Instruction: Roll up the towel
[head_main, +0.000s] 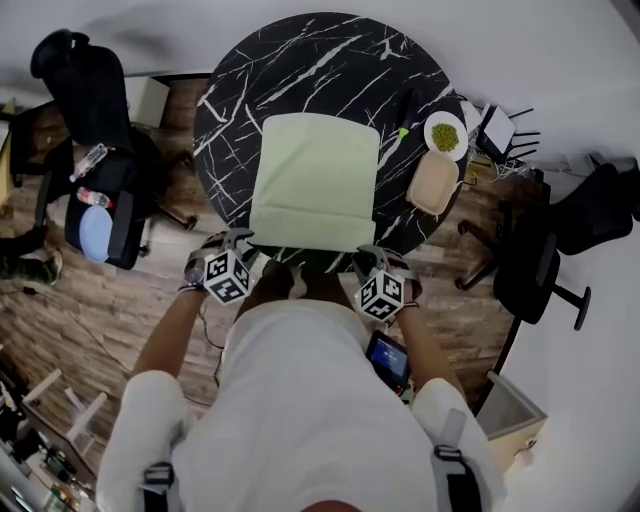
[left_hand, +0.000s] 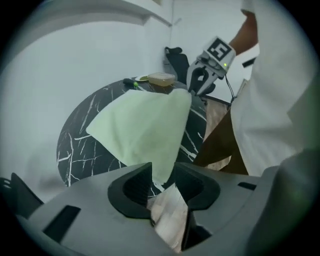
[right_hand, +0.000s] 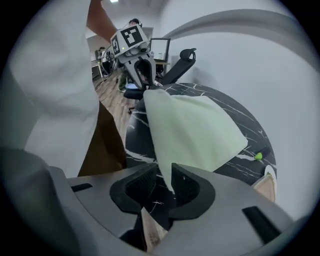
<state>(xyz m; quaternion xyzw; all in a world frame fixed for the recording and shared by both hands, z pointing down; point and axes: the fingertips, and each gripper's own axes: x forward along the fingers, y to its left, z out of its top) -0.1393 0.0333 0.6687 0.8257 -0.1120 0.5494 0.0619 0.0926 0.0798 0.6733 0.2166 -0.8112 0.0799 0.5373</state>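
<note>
Nearest the head camera is the person's white shirt (head_main: 310, 400), filling the lower centre of the frame. Just above it, the left tool (head_main: 238, 243) and the right tool (head_main: 372, 256) sit at the near rim of the round black marbled surface (head_main: 300, 60). The pale green towel (head_main: 315, 180) lies flat on the middle of this surface as a folded rectangle. Its lower edge reaches the near rim, and one tool stands at each lower corner. In the left gripper view, the left tool (left_hand: 164, 177) is released: its jaws stand apart, and the towel's (left_hand: 142, 130) corner hangs down between them without being pinched. In the right gripper view, the right tool (right_hand: 165, 182) is likewise released: its jaws stand apart, with a dark gap beside the towel (right_hand: 192, 135) corner that dips between them. At the right rim of the surface in the head view are a white bowl (head_main: 445, 135) holding green contents and, just below it, a beige tub (head_main: 433, 183). A black chair (head_main: 95, 130) stands on the wood floor at the upper left.
</note>
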